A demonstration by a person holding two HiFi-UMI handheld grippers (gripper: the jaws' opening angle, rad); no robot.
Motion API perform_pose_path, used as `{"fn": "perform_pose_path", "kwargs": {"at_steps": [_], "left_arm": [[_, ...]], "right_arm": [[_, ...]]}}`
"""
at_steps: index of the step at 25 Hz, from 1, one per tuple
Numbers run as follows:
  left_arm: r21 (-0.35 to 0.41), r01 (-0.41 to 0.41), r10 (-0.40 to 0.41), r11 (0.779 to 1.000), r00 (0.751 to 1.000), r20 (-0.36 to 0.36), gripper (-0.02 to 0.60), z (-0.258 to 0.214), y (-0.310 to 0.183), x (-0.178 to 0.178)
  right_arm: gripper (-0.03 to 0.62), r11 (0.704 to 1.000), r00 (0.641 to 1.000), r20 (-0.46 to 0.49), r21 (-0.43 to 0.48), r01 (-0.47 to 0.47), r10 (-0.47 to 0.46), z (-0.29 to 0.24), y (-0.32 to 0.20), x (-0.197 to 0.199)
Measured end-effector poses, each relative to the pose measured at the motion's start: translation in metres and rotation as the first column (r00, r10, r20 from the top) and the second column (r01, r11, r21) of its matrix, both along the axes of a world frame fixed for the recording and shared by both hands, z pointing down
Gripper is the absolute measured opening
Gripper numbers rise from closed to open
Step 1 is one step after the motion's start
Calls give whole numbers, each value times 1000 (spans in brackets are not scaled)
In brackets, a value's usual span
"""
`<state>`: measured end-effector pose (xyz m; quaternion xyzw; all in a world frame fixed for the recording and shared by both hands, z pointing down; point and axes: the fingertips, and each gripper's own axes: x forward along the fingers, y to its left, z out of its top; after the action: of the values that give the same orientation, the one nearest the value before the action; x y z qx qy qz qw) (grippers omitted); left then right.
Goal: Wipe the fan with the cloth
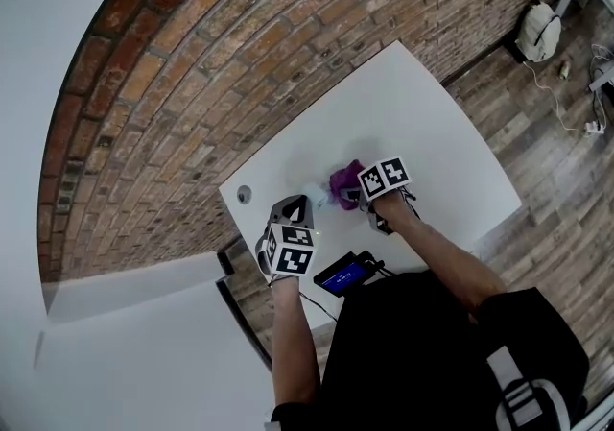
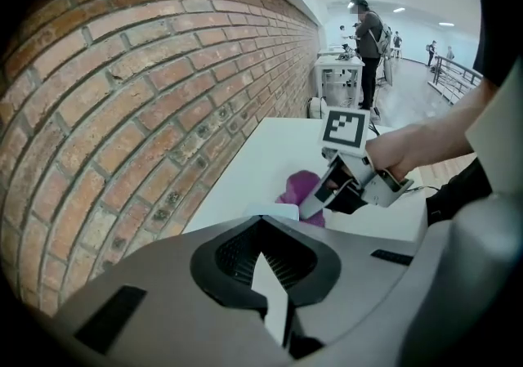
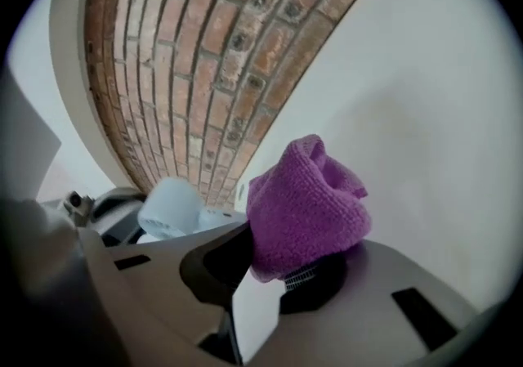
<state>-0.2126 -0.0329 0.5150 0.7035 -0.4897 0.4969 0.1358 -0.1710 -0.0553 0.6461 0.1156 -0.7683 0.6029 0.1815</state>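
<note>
The right gripper (image 3: pixel 274 271) is clamping the purple cloth (image 3: pixel 306 206), holding it just beside the fan (image 3: pixel 170 208) on the white table (image 1: pixel 451 160); the left gripper (image 2: pixel 263 243) is sitting clenched at the fan's other side.

A white table (image 1: pixel 451 160) stands beside a red brick wall (image 1: pixel 192 83) on wood-plank floor (image 1: pixel 537 160).
</note>
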Motion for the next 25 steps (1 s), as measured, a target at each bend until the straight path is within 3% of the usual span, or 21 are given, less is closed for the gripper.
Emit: {"fn": "perform_pose_path", "kwargs": {"at_steps": [3, 5, 7, 9, 11, 16, 21, 25], "left_arm": [[3, 1, -1, 1000, 1000, 0, -8, -1, -1, 0], [4, 3, -3, 1000, 1000, 0, -8, -1, -1, -1], [5, 1, -1, 1000, 1000, 1, -8, -1, -1, -1], [3, -1, 1, 1000, 1000, 5, -8, -1, -1, 0], [1, -1, 1, 1000, 1000, 9, -8, -1, 0, -1], [-6, -5, 5, 1000, 1000, 10, -8, -1, -2, -1], [-4, -4, 4, 1000, 1000, 8, -8, -1, -2, -1], [-1, 0, 0, 1000, 1000, 3, -8, -1, -1, -1]], "right_arm": [[69, 996, 983, 180, 74, -45, 31, -62, -32, 0], [69, 991, 941, 337, 131, -28, -18, -114, -41, -4], [69, 980, 895, 430, 194, 39, -120, -152, -35, -11], [69, 952, 882, 395, 263, 159, -257, -160, -15, -22], [69, 926, 892, 311, 292, 239, -329, -146, 0, -32], [69, 974, 919, 347, 189, 128, -188, -124, -16, -32], [69, 999, 921, 386, 6, 48, -46, -88, -29, -33], [69, 997, 947, 315, -30, 74, -61, -50, -24, -39]]}}
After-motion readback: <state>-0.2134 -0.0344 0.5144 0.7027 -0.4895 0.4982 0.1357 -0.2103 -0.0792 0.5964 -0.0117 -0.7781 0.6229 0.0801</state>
